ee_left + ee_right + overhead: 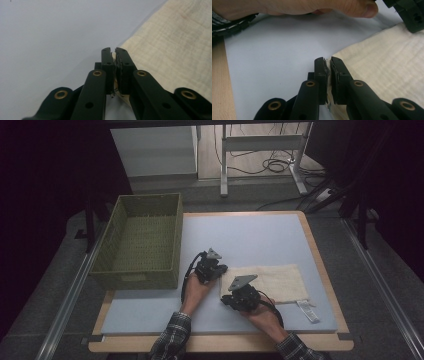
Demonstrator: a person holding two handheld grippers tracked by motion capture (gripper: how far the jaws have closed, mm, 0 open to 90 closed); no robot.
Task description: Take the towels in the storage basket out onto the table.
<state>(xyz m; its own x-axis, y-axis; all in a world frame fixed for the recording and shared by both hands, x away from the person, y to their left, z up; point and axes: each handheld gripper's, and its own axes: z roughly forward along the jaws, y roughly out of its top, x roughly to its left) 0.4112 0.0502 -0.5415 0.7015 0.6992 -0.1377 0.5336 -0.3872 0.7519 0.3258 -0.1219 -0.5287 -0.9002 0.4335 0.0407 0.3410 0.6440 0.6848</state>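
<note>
A: Gripping the cream towel (272, 282) at its left edge, both tools sit in the lower middle of the high view. The left gripper (219, 268) is at the towel's upper left corner, the right gripper (231, 295) at its lower left corner.

B: How do the jaws stand?

A: In the left gripper view, the left gripper (114, 53) has its 2 jaws pressed almost together, with a thin edge of cream towel (175, 47) pinched between them. In the right gripper view, the right gripper (327, 62) shows the same: a narrow slit, with the corner of the towel (384, 67) caught in it.

B: Where does the towel lie?

A: Flat on the pale blue mat (250, 235), in the lower right part of the high view, stretching right from the grippers. A white label (307, 310) sticks out at its lower right corner.

B: Anything else close by?

A: A green woven basket (116, 232) stands at the left of the frame, on the mat's left edge, well apart from the towel. In the right gripper view, the person's left hand (294, 7) crosses the top of the frame
</note>
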